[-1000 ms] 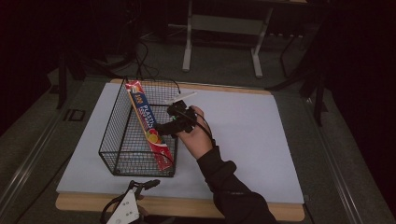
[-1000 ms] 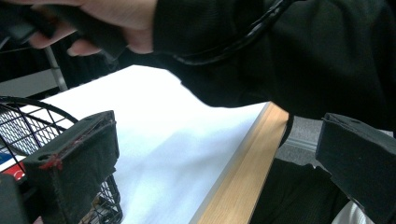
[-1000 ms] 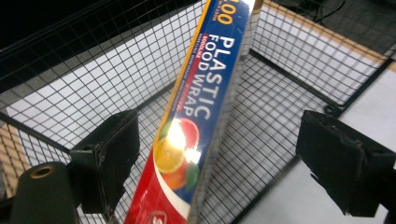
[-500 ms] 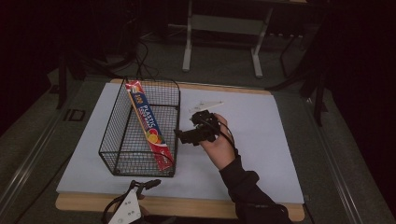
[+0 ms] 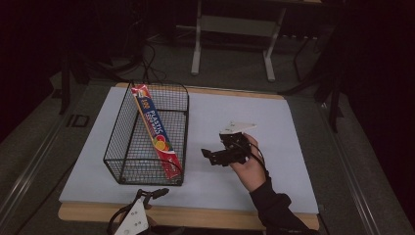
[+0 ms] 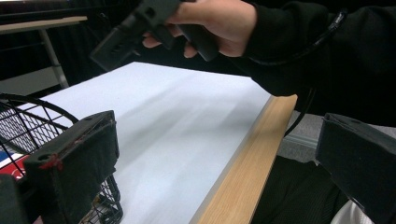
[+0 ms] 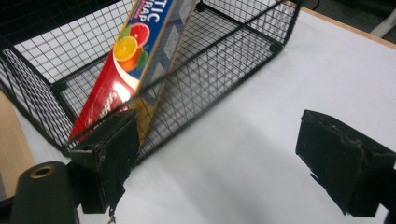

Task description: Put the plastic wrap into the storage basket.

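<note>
Your right tool (image 5: 209, 155) hovers over the white desk (image 5: 293, 147), its padded black jaws wide apart and empty. Left of it, the long cardboard plastic-wrap box (image 5: 155, 132) leans diagonally inside the black wire basket (image 5: 120, 147). Your left tool (image 5: 156, 192) sits at the near wooden edge, jaws apart.

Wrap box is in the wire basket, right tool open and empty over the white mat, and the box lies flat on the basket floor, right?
Not flat. The high view shows the wrap box leaning tilted inside the wire basket, one end up at the far rim. The right tool is open and empty over the white mat.
</note>
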Available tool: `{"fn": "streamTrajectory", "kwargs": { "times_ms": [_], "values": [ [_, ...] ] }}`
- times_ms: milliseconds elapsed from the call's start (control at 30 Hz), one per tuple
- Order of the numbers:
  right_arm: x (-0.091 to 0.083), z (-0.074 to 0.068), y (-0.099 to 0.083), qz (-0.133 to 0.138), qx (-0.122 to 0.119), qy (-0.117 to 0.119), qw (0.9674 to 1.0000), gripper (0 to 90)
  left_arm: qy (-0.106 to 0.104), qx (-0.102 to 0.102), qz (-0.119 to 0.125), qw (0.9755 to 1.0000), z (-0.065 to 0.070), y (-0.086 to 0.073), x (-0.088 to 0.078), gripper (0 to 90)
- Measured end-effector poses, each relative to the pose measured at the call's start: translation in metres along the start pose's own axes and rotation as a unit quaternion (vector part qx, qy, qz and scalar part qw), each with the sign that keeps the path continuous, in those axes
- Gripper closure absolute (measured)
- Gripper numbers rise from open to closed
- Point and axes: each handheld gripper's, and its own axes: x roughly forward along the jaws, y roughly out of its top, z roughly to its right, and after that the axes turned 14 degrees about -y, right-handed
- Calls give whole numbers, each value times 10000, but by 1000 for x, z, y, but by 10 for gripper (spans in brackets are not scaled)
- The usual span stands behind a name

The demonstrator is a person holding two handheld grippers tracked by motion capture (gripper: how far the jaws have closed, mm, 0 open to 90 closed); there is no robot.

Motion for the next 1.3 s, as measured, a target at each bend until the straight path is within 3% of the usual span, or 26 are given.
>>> {"fn": "streamTrajectory", "kwargs": {
  "times_ms": [533,833,1100,1167,1300],
  "values": [
    [-13,23,-50,-127,215,-141,9996,135,8,22,-16,10000,0,0,1,0],
    [-25,30,-71,32,293,-235,9993,139,6,21,-23,10000,1,0,1,0],
    [-26,32,-91,-181,184,-259,9993,139,-5,16,-27,10000,1,0,1,0],
    [-26,31,-95,-184,58,-328,9993,139,-22,20,-35,10000,1,0,1,0],
    [-25,33,-99,-127,58,-331,9994,139,-47,36,-36,10000,1,0,1,0]
  ]
}}
